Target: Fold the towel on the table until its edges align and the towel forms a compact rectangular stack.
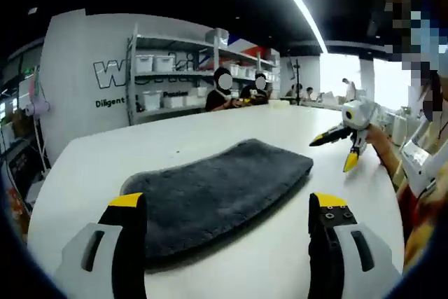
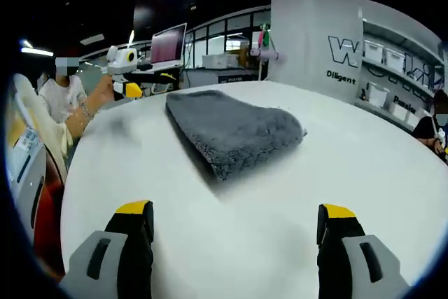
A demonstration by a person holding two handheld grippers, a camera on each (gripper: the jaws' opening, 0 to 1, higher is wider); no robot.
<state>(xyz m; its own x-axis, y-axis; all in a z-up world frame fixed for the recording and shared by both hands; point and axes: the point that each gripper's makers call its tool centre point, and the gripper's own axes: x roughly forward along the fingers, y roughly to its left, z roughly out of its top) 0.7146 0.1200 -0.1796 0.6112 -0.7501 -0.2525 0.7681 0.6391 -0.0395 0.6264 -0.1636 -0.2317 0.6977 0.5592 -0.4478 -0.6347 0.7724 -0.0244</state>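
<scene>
Towel (image 1: 220,190): I judge it folded on the table (image 1: 175,138).
Left gripper (image 1: 229,208): wide open, empty.
Right gripper (image 2: 236,215): wide open, empty.
Next: I check edges.

The right tool (image 2: 234,225) hangs over the white bench (image 2: 364,166) with its jaws wide apart and nothing between them. Ahead of it the grey towel (image 2: 231,131) lies folded on the bench. The left tool (image 2: 133,78) is far behind, held by a person's hand (image 2: 105,89).
</scene>
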